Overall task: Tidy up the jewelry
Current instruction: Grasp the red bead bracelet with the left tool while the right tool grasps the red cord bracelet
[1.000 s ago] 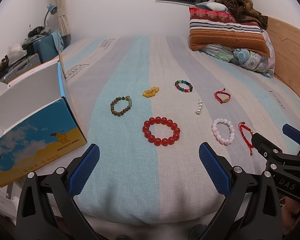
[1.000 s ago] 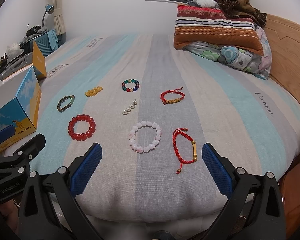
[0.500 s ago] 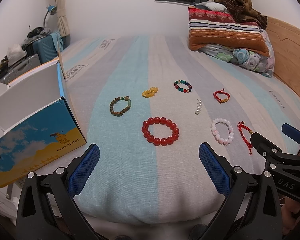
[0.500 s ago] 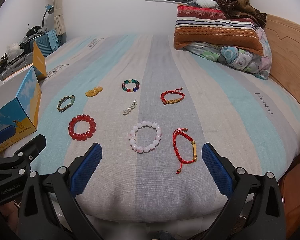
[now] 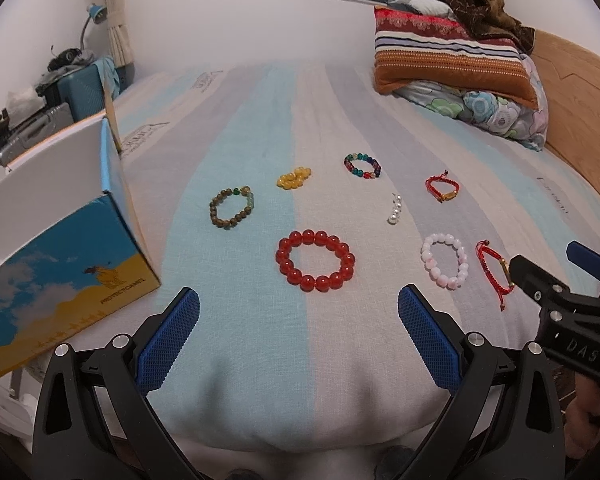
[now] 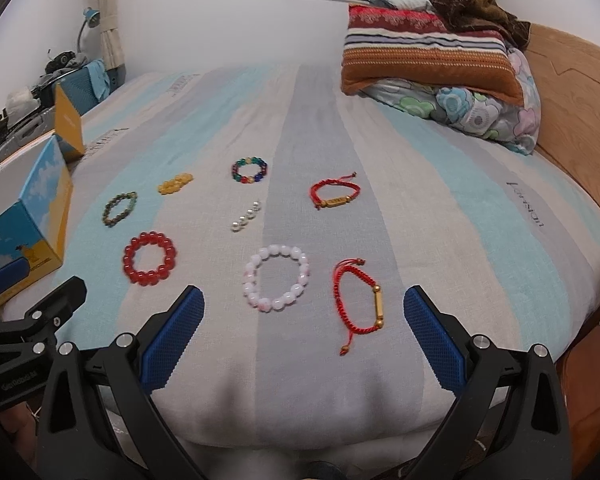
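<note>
Several bracelets lie on the striped bed. A red bead bracelet (image 5: 315, 260) (image 6: 150, 258) lies just ahead of my open, empty left gripper (image 5: 298, 318). A pink-white bead bracelet (image 6: 277, 277) (image 5: 444, 260) and a red cord bracelet with a gold tube (image 6: 358, 300) lie just ahead of my open, empty right gripper (image 6: 304, 316). Farther back are a brown-green bracelet (image 5: 231, 208), yellow beads (image 5: 293, 177), a multicolour bracelet (image 5: 362, 165), a pearl strand (image 5: 395, 209) and a second red cord bracelet (image 5: 443, 188).
An open blue-and-yellow box (image 5: 60, 256) (image 6: 32, 220) stands on the bed's left edge. Pillows and a blanket (image 5: 456, 60) are piled at the back right by the wooden headboard (image 5: 580, 100). Luggage and a lamp (image 5: 72, 80) are at the far left.
Both grippers have moved slightly forward toward the bracelets; the right one most. Both stay open and nothing on the bed has moved.
</note>
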Demonstrator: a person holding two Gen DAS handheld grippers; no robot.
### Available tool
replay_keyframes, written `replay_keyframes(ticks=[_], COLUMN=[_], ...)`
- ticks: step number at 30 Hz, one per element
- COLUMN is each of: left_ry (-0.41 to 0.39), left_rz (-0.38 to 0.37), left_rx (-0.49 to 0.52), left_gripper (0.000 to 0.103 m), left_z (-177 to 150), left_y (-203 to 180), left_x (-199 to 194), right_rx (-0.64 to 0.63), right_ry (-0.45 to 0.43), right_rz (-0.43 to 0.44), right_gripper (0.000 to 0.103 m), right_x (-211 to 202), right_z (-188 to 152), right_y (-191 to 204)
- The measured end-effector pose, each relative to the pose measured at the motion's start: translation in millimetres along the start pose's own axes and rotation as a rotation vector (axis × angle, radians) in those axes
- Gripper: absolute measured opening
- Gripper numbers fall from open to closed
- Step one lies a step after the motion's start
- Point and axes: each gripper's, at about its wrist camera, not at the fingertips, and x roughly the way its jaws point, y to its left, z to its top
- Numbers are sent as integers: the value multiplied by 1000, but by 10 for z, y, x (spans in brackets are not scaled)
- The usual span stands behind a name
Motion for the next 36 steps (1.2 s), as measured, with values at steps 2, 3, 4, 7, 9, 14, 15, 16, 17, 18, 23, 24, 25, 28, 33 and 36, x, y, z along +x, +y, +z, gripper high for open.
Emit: replay_keyframes(ticks=[2,3,4,7,9,14,15,16,17,18,23,24,25,28,33,36], left_ry=[2,9,14,38,51,70,71,74,79,83,118,123,124,140,168,167], left_rz=[5,9,9,6,11,11,13,18,22,19,9,7,1,-6,-18,-28], left_rx=[8,11,11,11,18,25,26,28,29,29,33,33,33,26,26,28], left_gripper=[97,97,97,97,97,97,97,97,97,97,97,97,97,95,81,68], left_z=[37,59,74,127,152,217,227,239,250,254,215,211,208,185,143,130], left_y=[-17,-29,-34,-70,-94,-144,-152,-159,-169,-174,-174,-171,-167,-159,-166,-177], left_x=[86,140,182,372,484,756,802,851,906,956,1172,1198,1220,1294,1355,1340], right_rx=[4,7,9,17,31,17,3,-18,-37,-45,-18,-8,-4,11,10,-1], right_ry=[11,19,26,54,71,96,95,92,94,98,173,186,192,226,264,265], right_rz=[-6,-9,-12,-13,-7,18,22,27,25,22,8,11,13,9,25,32], right_gripper=[96,96,96,96,96,94,94,94,93,92,83,83,82,71,59,49], right_x=[76,126,175,336,459,710,731,769,814,853,1083,1092,1101,1152,1230,1242], right_z=[24,34,39,49,53,64,71,90,102,105,52,37,30,-9,-69,-81], right_y=[-60,-93,-128,-237,-314,-333,-302,-262,-230,-213,-341,-397,-429,-526,-537,-493])
